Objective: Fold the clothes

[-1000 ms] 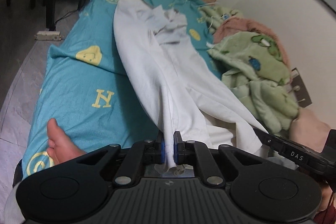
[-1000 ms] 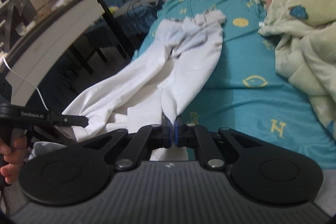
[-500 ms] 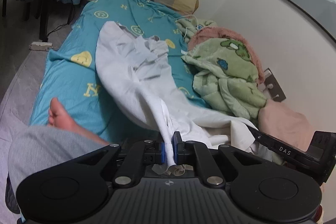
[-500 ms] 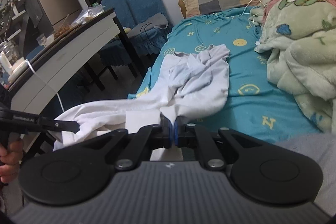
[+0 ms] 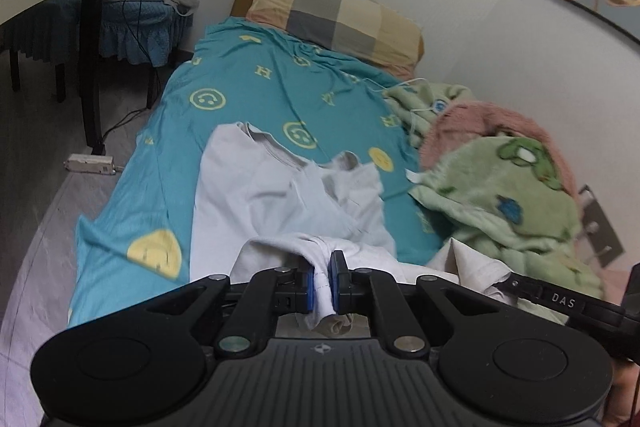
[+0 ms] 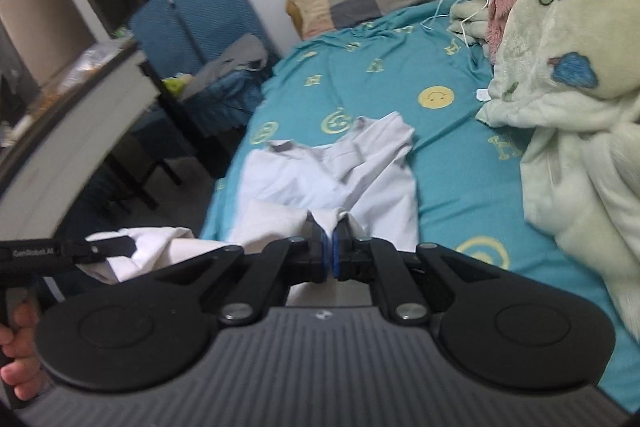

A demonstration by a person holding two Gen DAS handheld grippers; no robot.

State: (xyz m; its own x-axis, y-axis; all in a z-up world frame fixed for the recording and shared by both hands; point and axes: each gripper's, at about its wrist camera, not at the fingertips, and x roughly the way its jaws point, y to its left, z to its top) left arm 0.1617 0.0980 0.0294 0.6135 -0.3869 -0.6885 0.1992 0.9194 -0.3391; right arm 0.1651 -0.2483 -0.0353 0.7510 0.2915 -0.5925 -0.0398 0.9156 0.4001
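White trousers (image 5: pixel 276 195) lie on the teal bed sheet (image 5: pixel 248 99), waistband toward the pillow. My left gripper (image 5: pixel 323 283) is shut on one leg hem, bunched between its blue pads. My right gripper (image 6: pixel 330 247) is shut on the other leg hem of the trousers (image 6: pixel 332 179). Both hems are lifted above the legs and carried toward the waistband, so the legs double over. The right gripper shows in the left wrist view (image 5: pixel 560 301) and the left gripper in the right wrist view (image 6: pixel 68 251).
A green and pink blanket (image 6: pixel 560 99) is heaped on the bed's right side by the wall. A checked pillow (image 5: pixel 336 15) lies at the head. A white cable (image 6: pixel 452 3) lies near it. A desk (image 6: pixel 60 131) and blue chairs (image 6: pixel 200 23) stand left of the bed.
Both grippers have carried the leg hems forward over the bed toward the waistband. The stretched legs now fold back over the upper part of the trousers.
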